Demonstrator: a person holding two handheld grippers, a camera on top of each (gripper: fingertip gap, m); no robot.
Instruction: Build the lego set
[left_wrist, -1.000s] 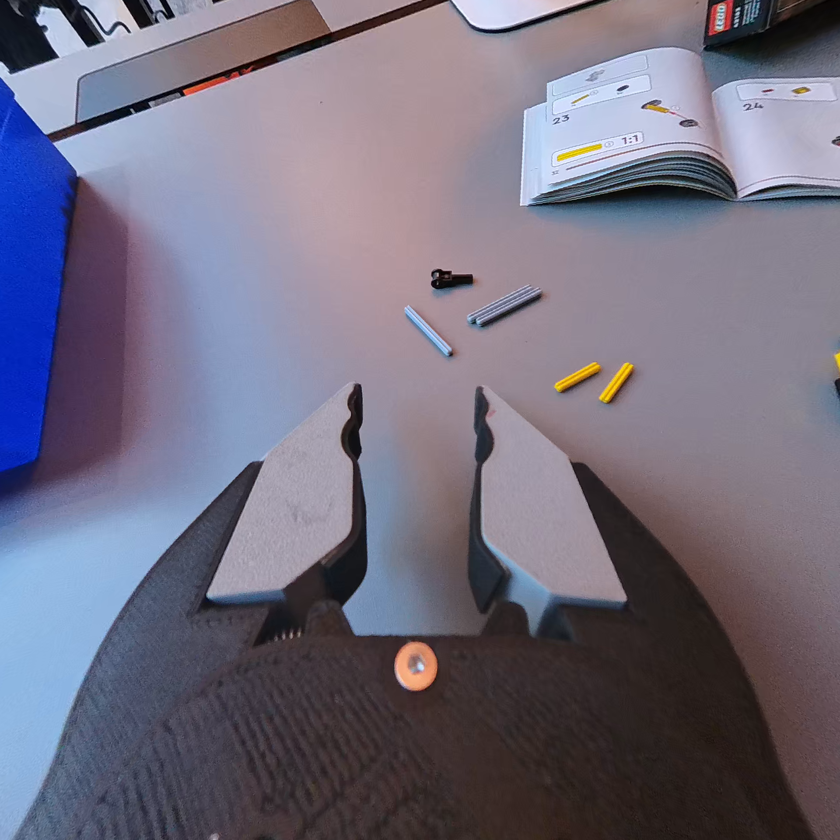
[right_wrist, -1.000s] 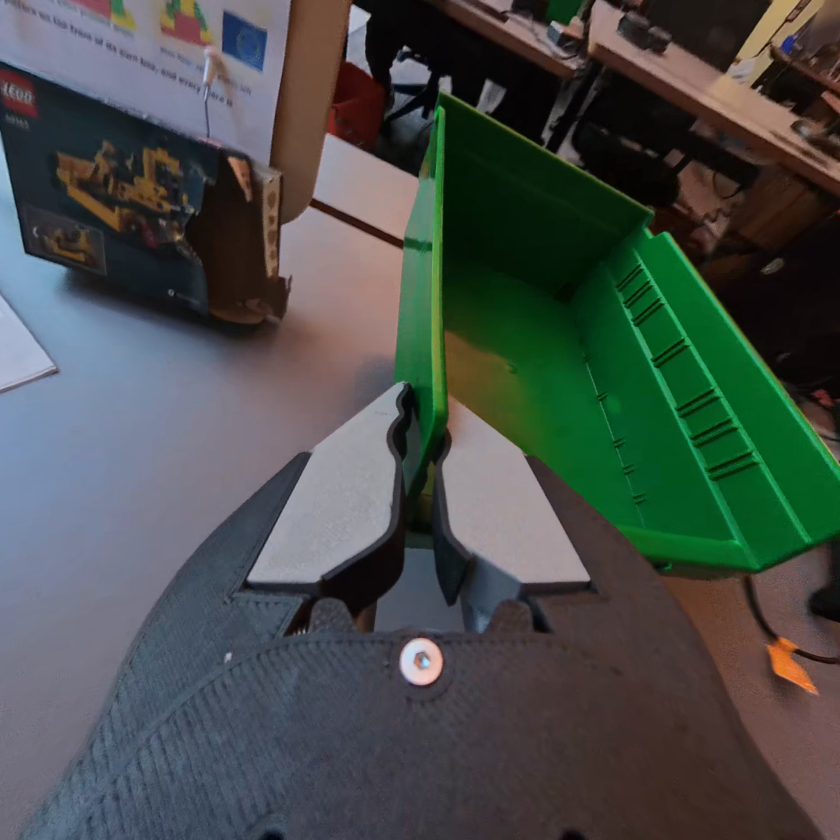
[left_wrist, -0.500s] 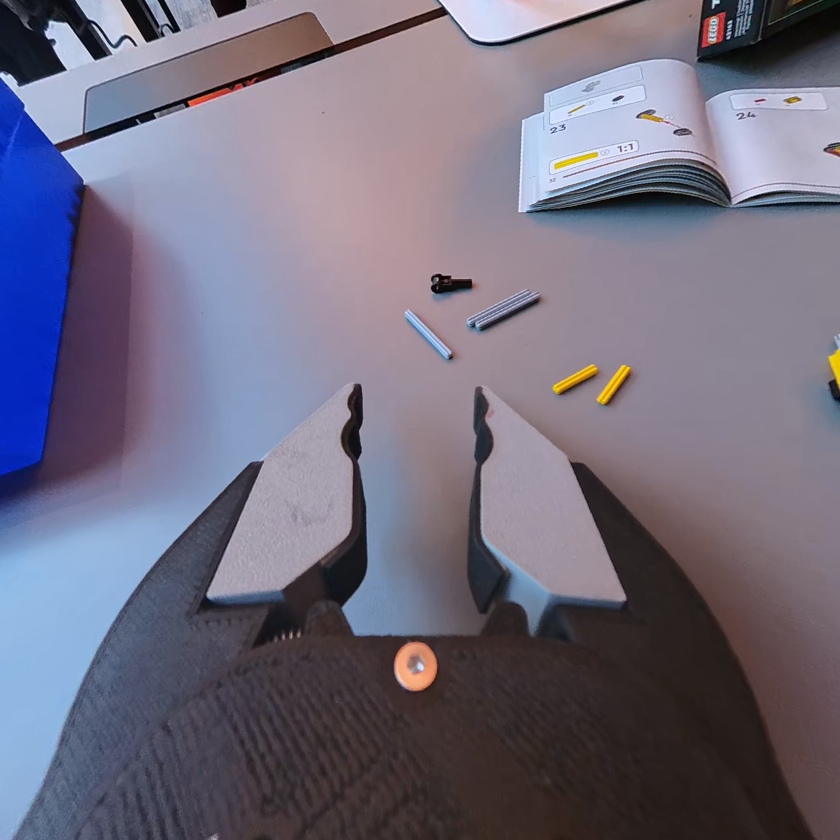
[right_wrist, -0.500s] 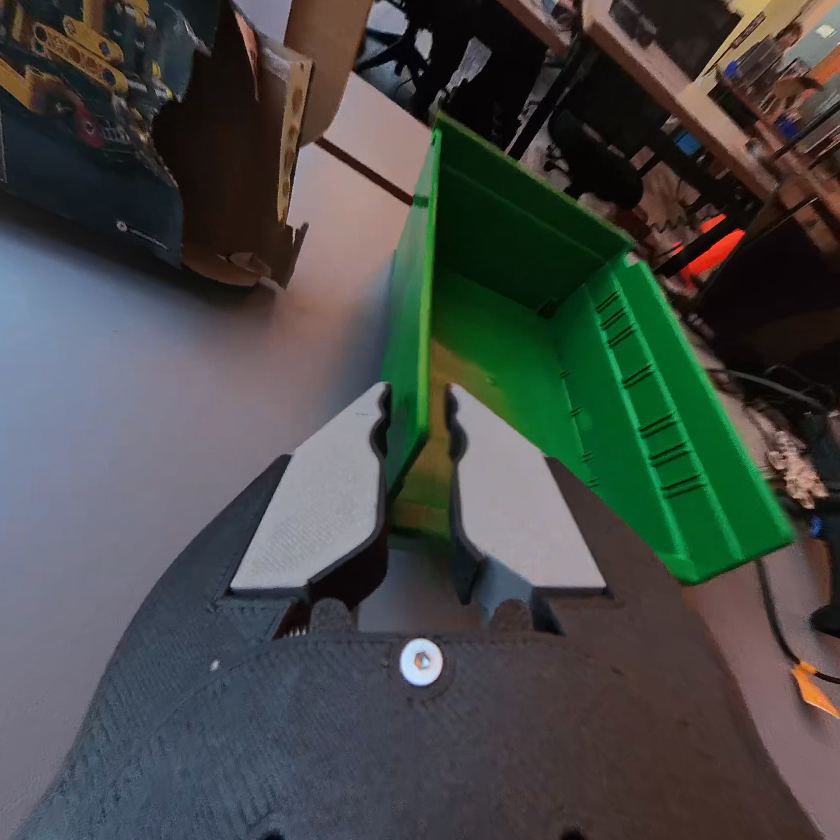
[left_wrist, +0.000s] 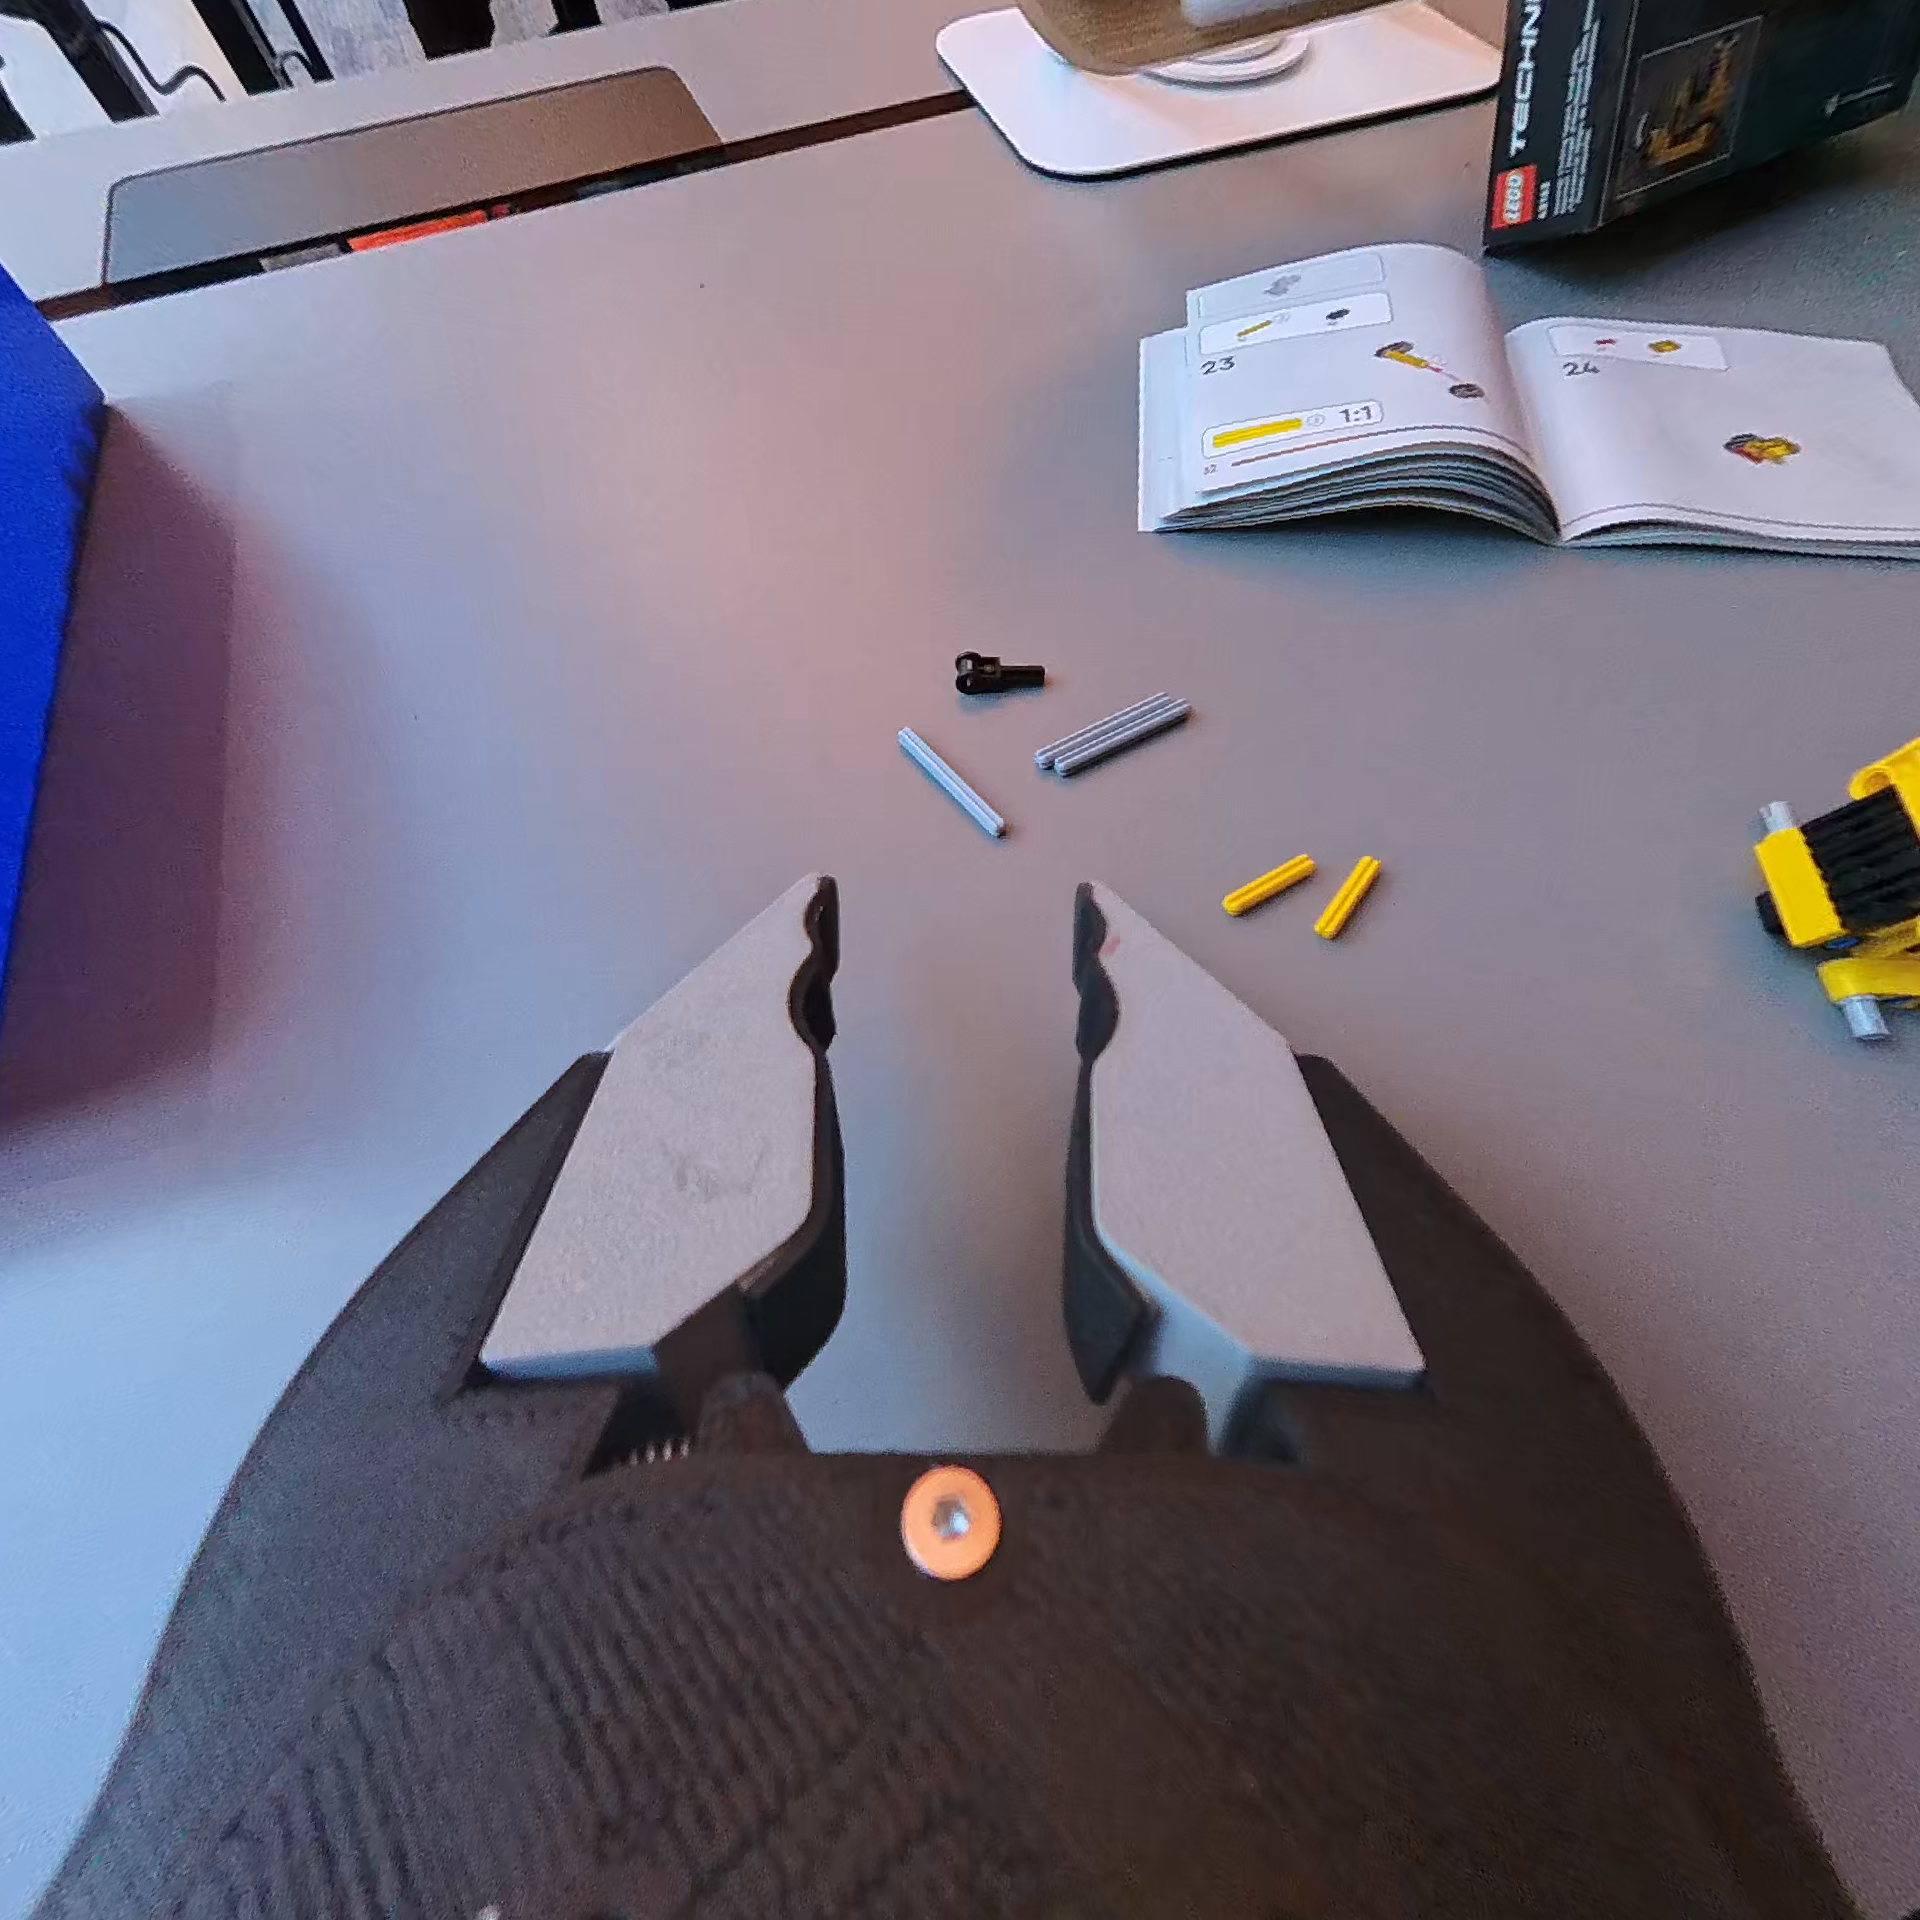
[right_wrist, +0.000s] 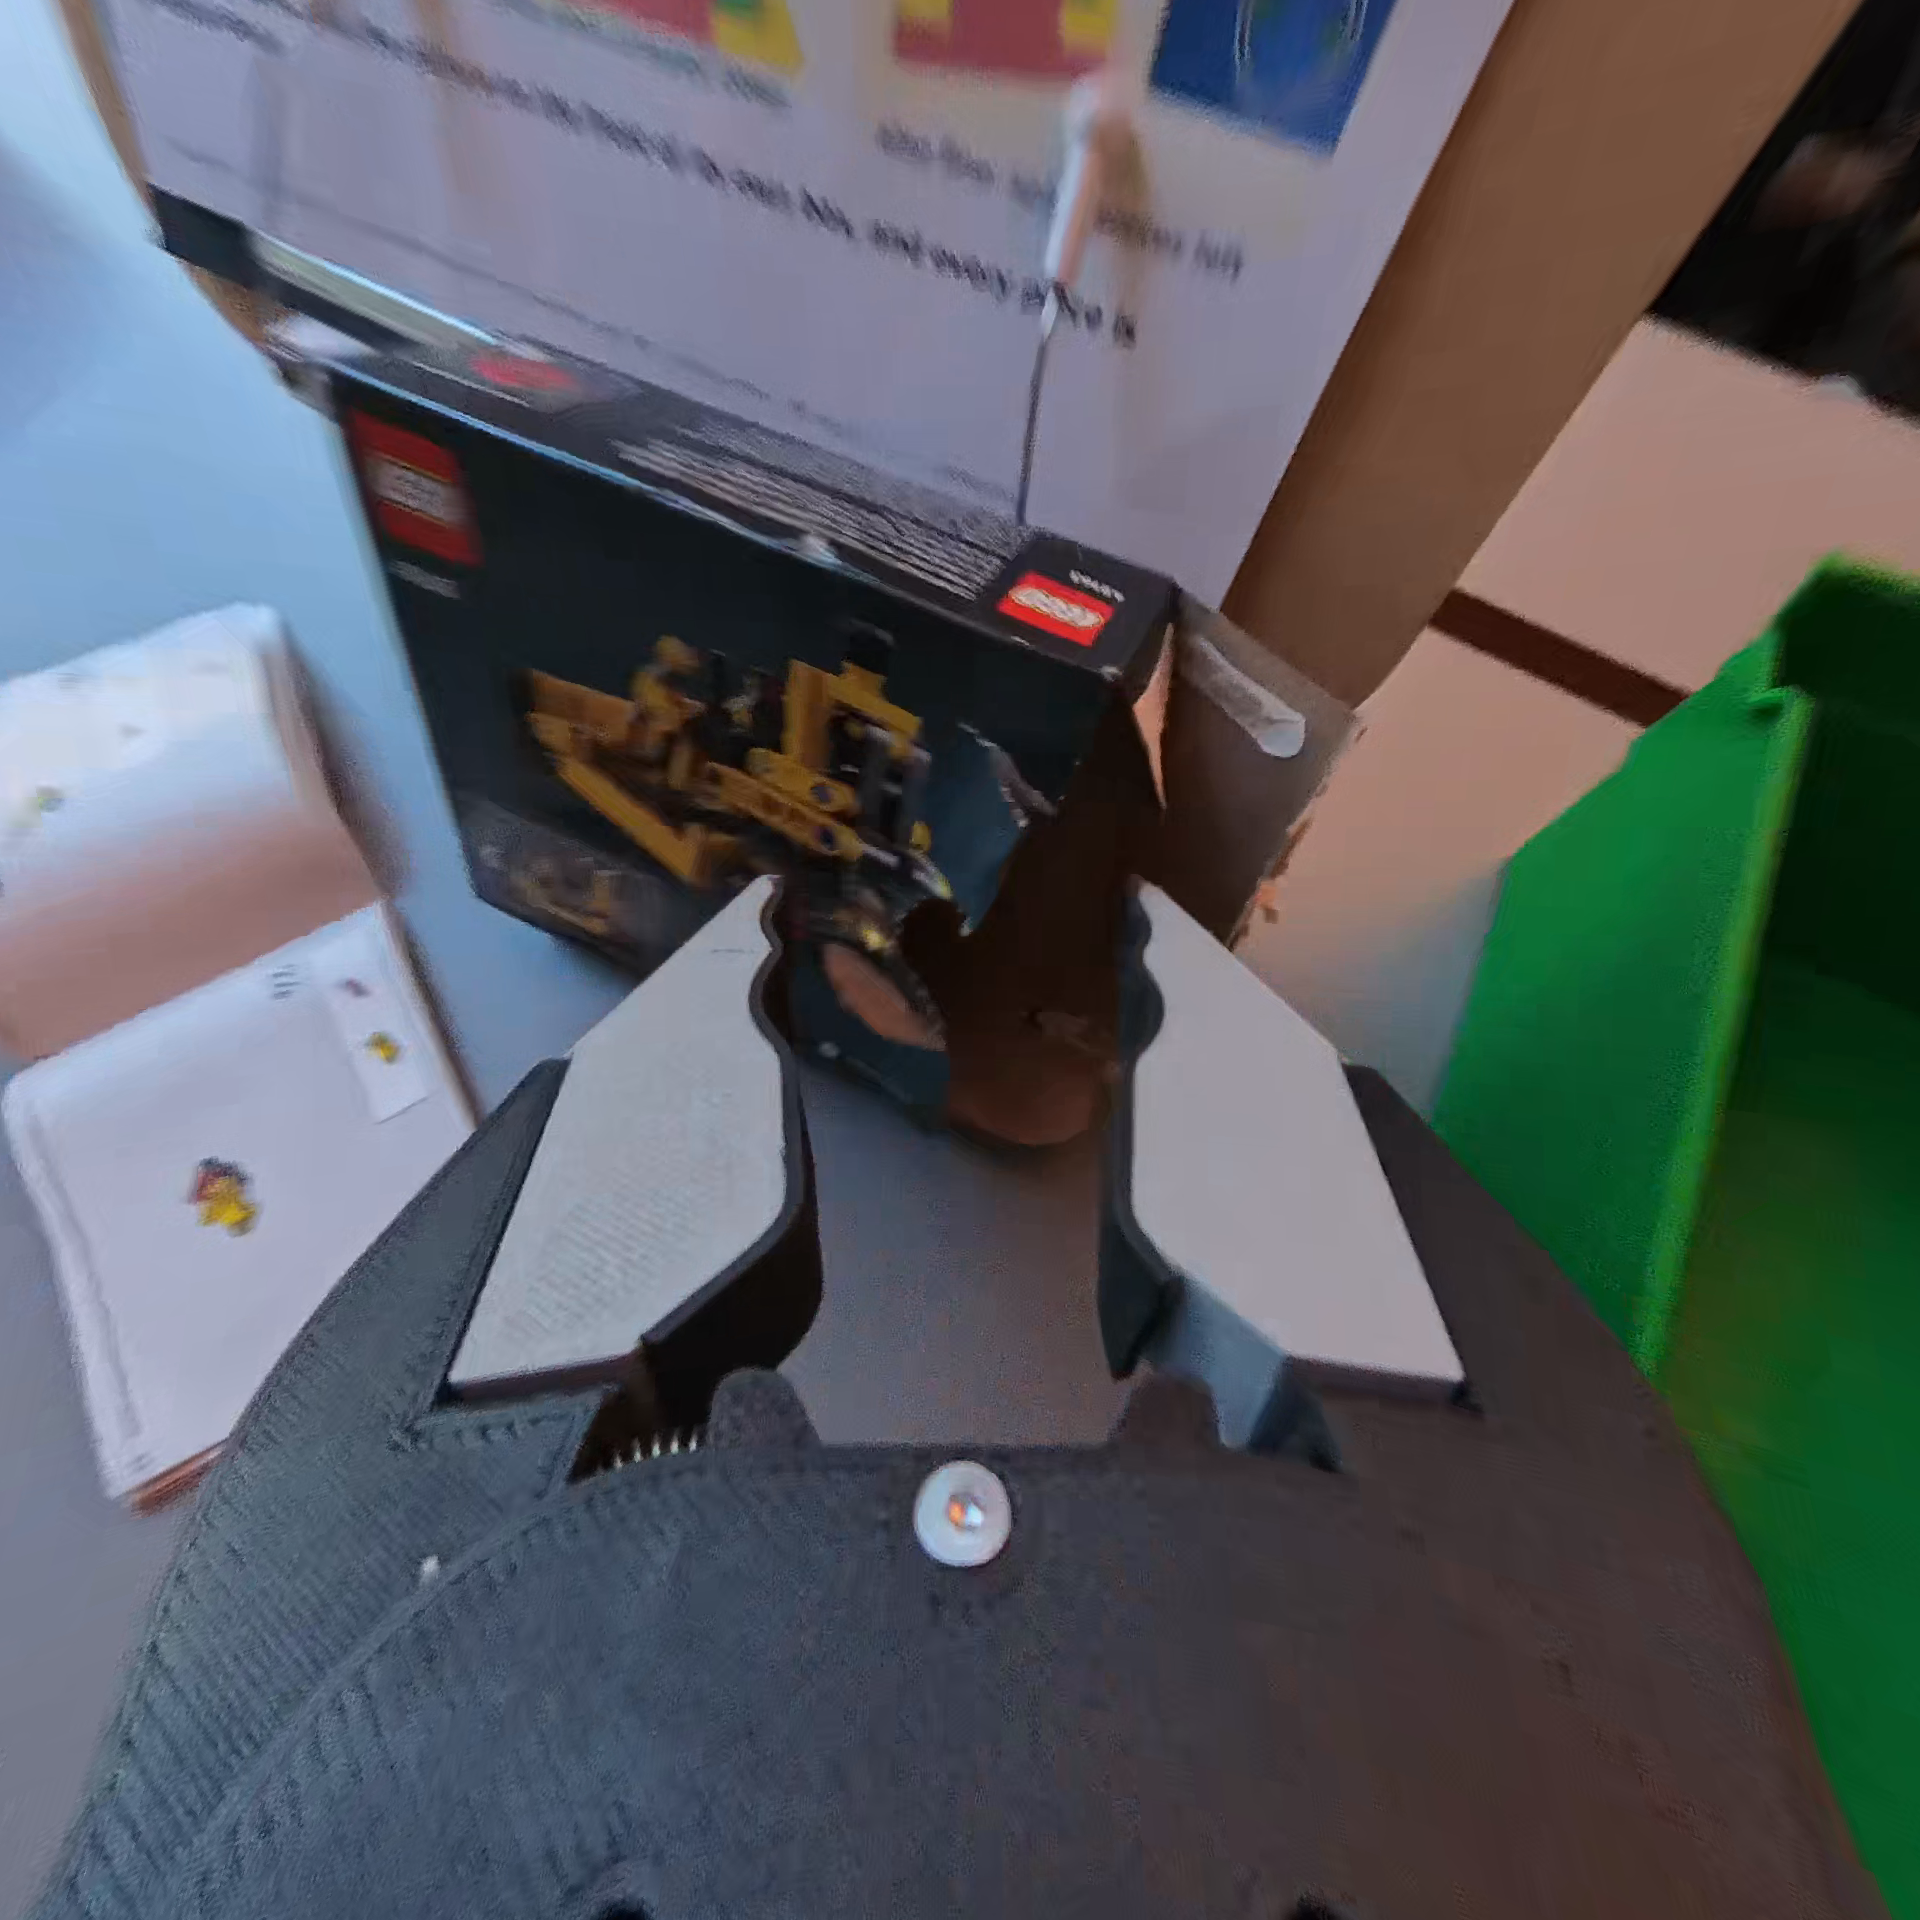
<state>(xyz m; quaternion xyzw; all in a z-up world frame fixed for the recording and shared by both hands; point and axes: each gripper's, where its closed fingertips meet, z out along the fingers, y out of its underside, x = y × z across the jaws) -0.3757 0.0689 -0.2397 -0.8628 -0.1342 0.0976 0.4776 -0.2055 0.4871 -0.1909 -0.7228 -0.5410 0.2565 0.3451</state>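
- Five loose axles plus one little black connector (left_wrist: 997, 673) sit on the grey table (left_wrist: 623, 468), just beyond the left gripper (left_wrist: 951, 894); its fingers are spread wide with nothing between them
- nearest piece is the light blue-grey axle (left_wrist: 951, 781), lying a bit left of the gap's centre line; its long axis runs diagonally from far-left to near-right, so my guess is the jaws need a twist to close across it, not along it
- pair of grey axles (left_wrist: 1112, 734) lie side by side and touching, just right of that one, tilted the other way; two short yellow axles (left_wrist: 1304, 894) are further right, near each other but apart
- half-built yellow and black model (left_wrist: 1844, 894) sits at the far right edge, well apart from the loose bits
- right gripper (right_wrist: 951, 914) is released too, holding nothing, and faces the torn set box (right_wrist: 727, 748), not the parts; so the left one looks better placed for the pickup
- open instruction booklet (left_wrist: 1455, 416) lies far right on the table; green bin (right_wrist: 1714, 1039) stands right of the right gripper, blue bin (left_wrist: 31, 623) at the far left; table's flat and smooth, so thin axles might skid; right view's blurry, office desks behind
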